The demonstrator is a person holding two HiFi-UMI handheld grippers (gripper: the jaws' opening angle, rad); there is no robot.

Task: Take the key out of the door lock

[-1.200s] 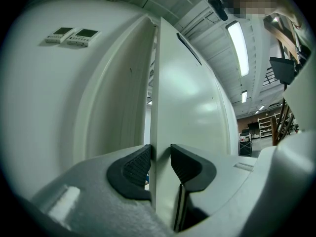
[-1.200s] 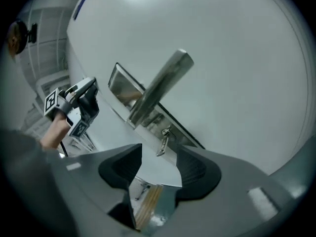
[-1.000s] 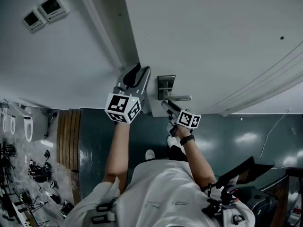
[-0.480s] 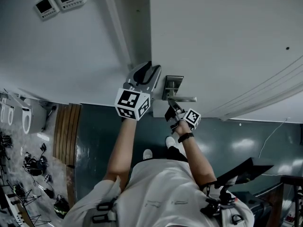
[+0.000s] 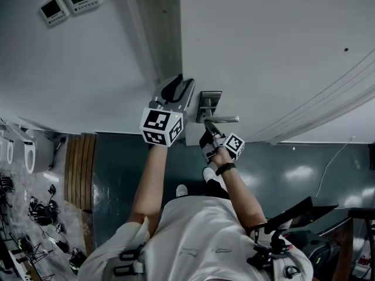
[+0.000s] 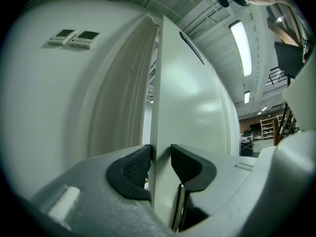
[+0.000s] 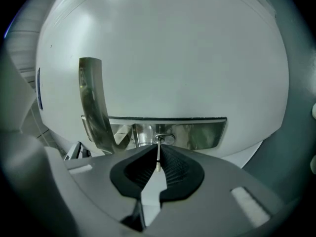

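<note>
A white door (image 5: 269, 51) carries a metal lock plate (image 5: 209, 101) with a lever handle (image 5: 225, 119). In the right gripper view, the thin key (image 7: 158, 161) stands edge-on in the keyhole (image 7: 161, 139) of the plate (image 7: 197, 132), beside the handle (image 7: 94, 102). My right gripper (image 7: 158, 149) has just been closing with the key between its jaws and is now shut on it; in the head view it (image 5: 209, 126) sits just under the handle. My left gripper (image 6: 160, 154) is clamped on the door's free edge (image 6: 159, 107), and the head view shows it (image 5: 176, 92) left of the plate.
Two small wall panels (image 5: 67, 2) hang on the wall left of the door frame (image 5: 155, 34). Below lie a dark floor (image 5: 293, 168), a wooden strip (image 5: 82, 168) and cluttered gear (image 5: 35, 209) at the left. The person's body fills the bottom middle.
My right gripper has rolled, moved in under the handle and closed its jaws on the key. The left gripper has stayed clamped on the door edge.
</note>
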